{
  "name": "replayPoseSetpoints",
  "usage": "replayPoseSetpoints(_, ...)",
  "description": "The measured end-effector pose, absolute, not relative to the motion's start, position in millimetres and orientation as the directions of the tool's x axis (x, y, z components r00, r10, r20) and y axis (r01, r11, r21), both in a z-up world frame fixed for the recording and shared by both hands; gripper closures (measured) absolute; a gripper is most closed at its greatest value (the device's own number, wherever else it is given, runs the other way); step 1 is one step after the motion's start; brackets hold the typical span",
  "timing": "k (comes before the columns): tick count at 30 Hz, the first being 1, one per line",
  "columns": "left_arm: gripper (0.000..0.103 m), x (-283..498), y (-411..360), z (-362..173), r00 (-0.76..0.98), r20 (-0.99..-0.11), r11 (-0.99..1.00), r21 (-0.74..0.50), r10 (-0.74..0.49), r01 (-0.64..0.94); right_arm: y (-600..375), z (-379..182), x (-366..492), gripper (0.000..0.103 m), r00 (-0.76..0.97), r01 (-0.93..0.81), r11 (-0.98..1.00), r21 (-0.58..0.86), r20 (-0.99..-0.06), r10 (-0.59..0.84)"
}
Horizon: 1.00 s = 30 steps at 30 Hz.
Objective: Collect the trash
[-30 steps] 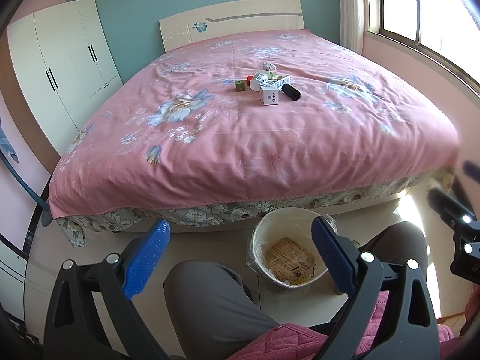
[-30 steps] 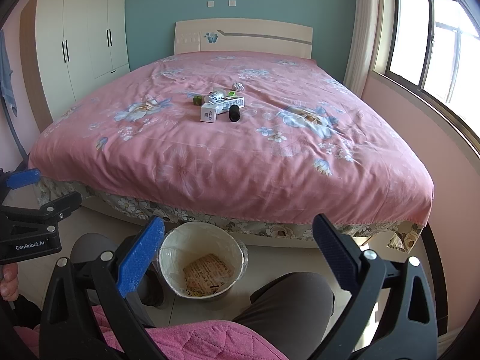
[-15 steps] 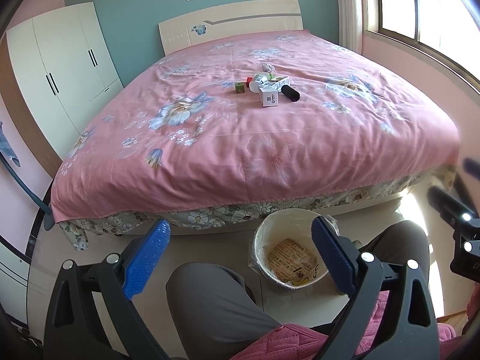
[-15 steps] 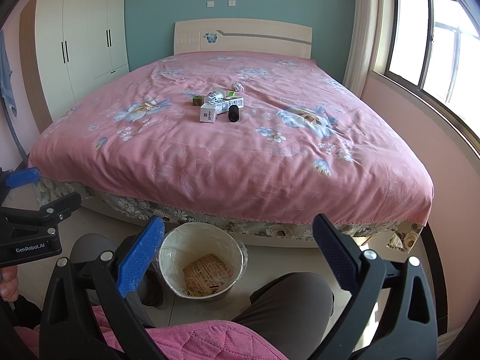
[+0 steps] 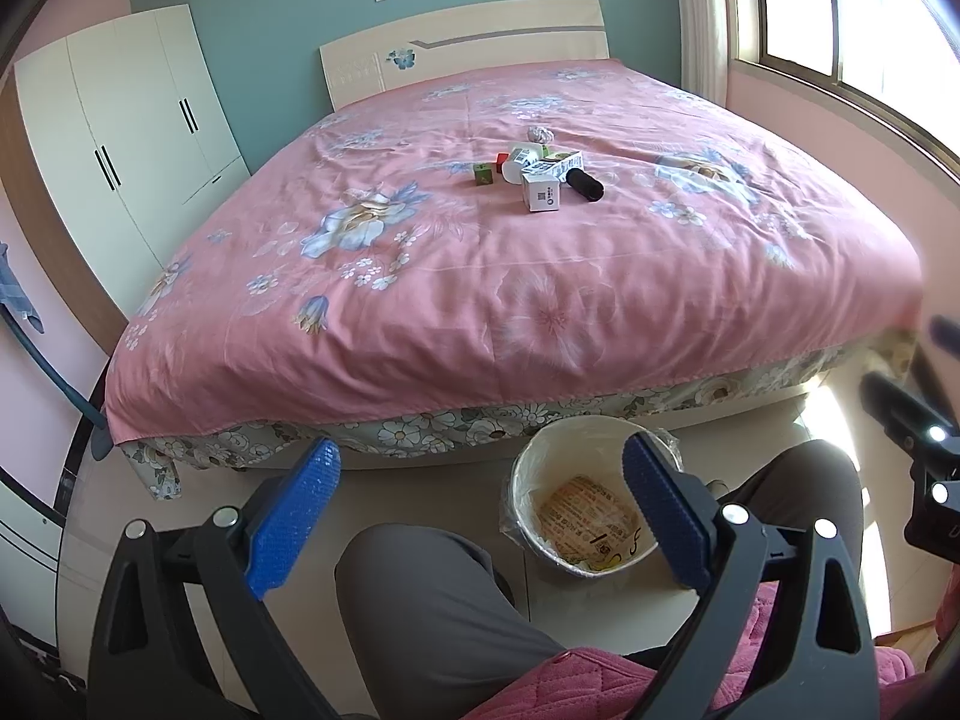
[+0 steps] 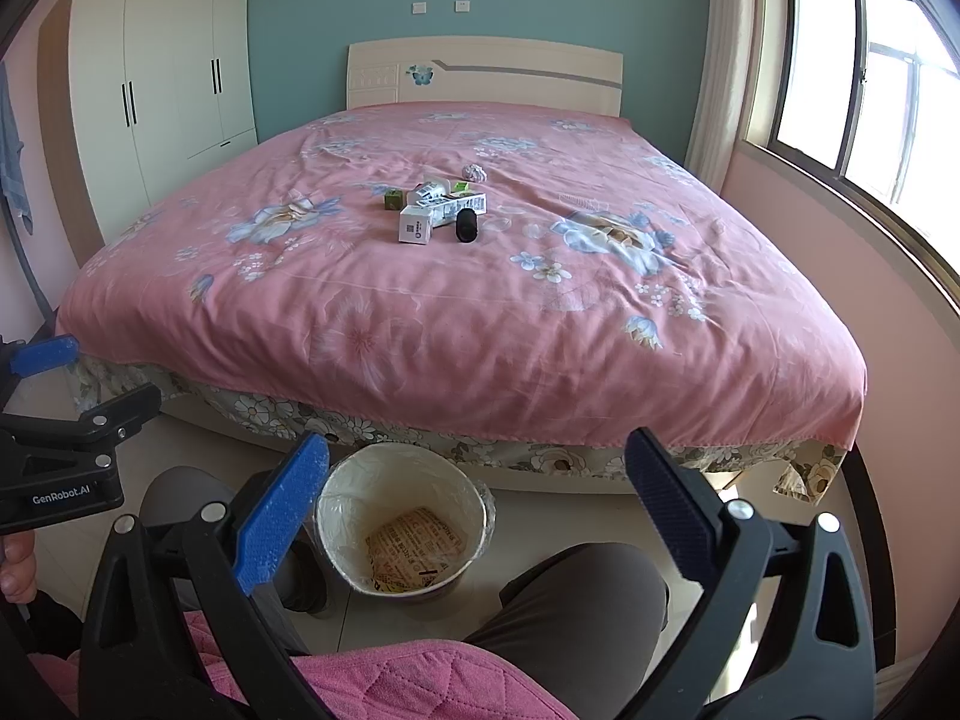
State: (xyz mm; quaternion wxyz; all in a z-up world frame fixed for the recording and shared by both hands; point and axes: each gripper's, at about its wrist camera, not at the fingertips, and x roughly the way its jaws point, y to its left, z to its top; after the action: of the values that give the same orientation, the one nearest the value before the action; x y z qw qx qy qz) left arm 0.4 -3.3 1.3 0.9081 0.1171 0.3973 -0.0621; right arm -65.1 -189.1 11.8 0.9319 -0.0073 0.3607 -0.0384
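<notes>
Left wrist: left gripper (image 5: pixel 477 504) jaws wide apart, nothing in them, over my knee
Right wrist: right gripper (image 6: pixel 480 498) also spread and empty
Trash: white box (image 6: pixel 415 226), black tube (image 6: pixel 466 225) and bits clustered mid-bed (image 6: pixel 540 324)
Bin (image 6: pixel 474 495): on floor by bed foot, printed paper inside

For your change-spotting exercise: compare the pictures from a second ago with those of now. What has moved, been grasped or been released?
Nothing was taken hold of or let go. The left gripper shifted only slightly, nudging its view; the right gripper barely moved. Both stay open and empty. The white box, black cylinder and other litter lie unmoved on the bed; the waste bin stands as before.
</notes>
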Motion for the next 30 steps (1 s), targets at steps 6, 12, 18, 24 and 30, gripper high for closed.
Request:
replayPoseSetpoints(6,0.006,0.1,-3.2,1.0,0.677,-0.736,0.965,0.163,-0.020,0.206,-189.2,11.3,-65.0,0.006,0.736,0.066,0.997,-0.041,-0.672,-0.077)
replayPoseSetpoints(12,0.006,-0.5,-3.6,0.7,0.678,-0.735,0.965,0.165,-0.018,0.205,-189.3,10.3,-65.3,0.006,0.736,0.066,0.997,-0.041,-0.672,-0.076)
replayPoseSetpoints(18,0.006,-0.7,-3.4,0.1,0.678,-0.735,0.965,0.165,-0.018,0.205,-188.6,8.7,-66.2,0.006,0.737,0.066,0.997,-0.041,-0.671,-0.076)
replayPoseSetpoints(24,0.006,-1.3,-3.8,-0.5,0.677,-0.736,0.965,0.165,-0.017,0.204,-186.8,5.8,-67.6,0.006,0.736,0.066,0.997,-0.042,-0.672,-0.077)
replayPoseSetpoints(30,0.006,-1.4,-3.4,-2.3,0.675,-0.738,0.965,0.165,-0.017,0.206,-188.3,8.8,-62.8,0.006,0.735,0.065,0.997,-0.044,-0.674,-0.078)
